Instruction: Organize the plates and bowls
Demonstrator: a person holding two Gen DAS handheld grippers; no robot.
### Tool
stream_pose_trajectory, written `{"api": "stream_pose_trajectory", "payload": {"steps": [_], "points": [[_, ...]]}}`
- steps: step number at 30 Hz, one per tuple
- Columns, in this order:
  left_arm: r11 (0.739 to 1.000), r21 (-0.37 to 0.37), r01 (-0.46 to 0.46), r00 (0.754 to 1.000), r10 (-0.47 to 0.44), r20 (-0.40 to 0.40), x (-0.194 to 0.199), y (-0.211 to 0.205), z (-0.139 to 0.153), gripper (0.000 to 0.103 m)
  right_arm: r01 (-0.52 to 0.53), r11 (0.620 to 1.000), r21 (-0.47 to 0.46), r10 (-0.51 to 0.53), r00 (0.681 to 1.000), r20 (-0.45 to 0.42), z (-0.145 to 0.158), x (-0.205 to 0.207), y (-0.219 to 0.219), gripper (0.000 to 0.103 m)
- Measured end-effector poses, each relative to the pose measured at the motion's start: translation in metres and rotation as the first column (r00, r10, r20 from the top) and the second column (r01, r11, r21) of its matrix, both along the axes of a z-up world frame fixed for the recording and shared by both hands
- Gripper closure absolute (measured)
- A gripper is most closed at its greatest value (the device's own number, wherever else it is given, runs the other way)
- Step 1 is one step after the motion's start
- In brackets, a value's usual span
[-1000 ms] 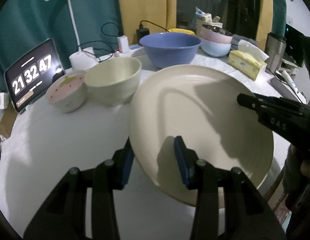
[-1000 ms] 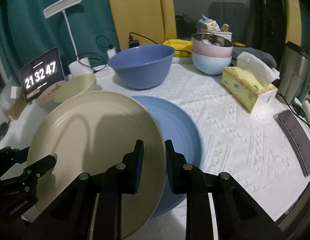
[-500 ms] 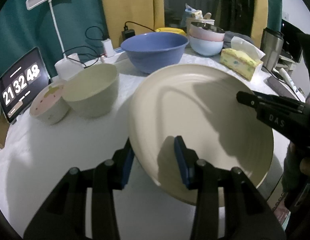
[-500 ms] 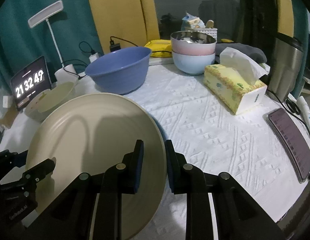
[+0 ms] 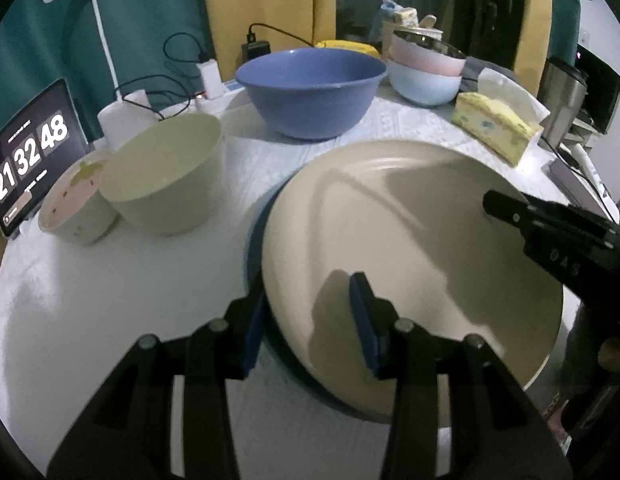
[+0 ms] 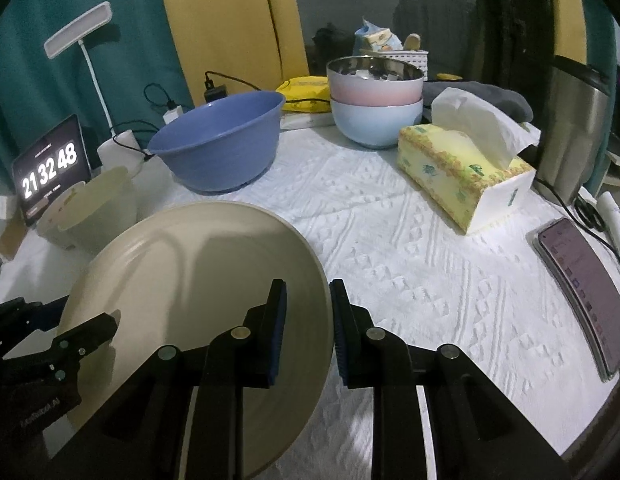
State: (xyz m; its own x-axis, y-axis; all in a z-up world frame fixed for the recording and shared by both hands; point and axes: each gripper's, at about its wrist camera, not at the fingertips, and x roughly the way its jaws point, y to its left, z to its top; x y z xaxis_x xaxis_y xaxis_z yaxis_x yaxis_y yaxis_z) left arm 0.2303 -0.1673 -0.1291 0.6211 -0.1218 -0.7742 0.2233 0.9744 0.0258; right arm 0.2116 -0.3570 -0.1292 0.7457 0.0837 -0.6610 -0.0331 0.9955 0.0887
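Cream plate carried two-handed, tilted, low over the white tablecloth. Just under its left edge, a sliver of blue plate showing, so probably being lined up for stacking, plates together. Held by opposite rims, likely to keep a wide, flat dish from tipping on the way down.

Left gripper clamped across the near-left rim, one blue pad above the face, one below; partly open only because the rim fills the gap. Right gripper pinched narrow on the right-hand rim, one pad inside the plate, one outside. Both grasping the cream plate, neither released.

Bowls grouped behind: cream bowl beside a small pink patterned bowl at the left, big blue bowl in the middle, pink bowl nested in a pale blue bowl further back, so sorting by kind seems well along.

Tissue box, phone and clock tablet well clear of the landing spot. Next call, by judgement: lower level, centre over the blue plate, then let go.
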Motion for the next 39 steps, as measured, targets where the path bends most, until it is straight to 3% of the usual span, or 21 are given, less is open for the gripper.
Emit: {"api": "stream_pose_trajectory", "payload": {"steps": [9, 13, 18, 24, 39], "points": [[0.999, -0.017, -0.039, 0.998, 0.040, 0.048, -0.001, 0.009, 0.011, 0.058, -0.016, 1.000, 0.009, 0.016, 1.000, -0.015, -0.008, 0.008, 0.001, 0.066], [0.999, -0.017, -0.051, 0.996, 0.052, 0.068, 0.000, 0.017, 0.014, 0.057, -0.018, 1.000, 0.013, 0.018, 0.999, -0.041, -0.012, 0.012, 0.002, 0.066], [0.996, -0.054, -0.075, 0.997, 0.075, -0.009, 0.009, 0.023, -0.002, 0.057, -0.019, 1.000, 0.020, 0.020, 0.998, -0.053, -0.012, 0.013, 0.001, 0.066], [0.994, -0.069, -0.087, 0.996, 0.084, -0.037, 0.009, 0.023, -0.008, 0.057, -0.022, 0.999, 0.031, 0.024, 0.998, -0.066, -0.013, 0.010, 0.002, 0.065], [0.993, -0.106, -0.060, 0.998, 0.057, -0.031, -0.003, 0.025, -0.007, 0.064, -0.016, 1.000, 0.001, 0.016, 0.999, -0.051, -0.013, -0.003, 0.014, 0.069]]}}
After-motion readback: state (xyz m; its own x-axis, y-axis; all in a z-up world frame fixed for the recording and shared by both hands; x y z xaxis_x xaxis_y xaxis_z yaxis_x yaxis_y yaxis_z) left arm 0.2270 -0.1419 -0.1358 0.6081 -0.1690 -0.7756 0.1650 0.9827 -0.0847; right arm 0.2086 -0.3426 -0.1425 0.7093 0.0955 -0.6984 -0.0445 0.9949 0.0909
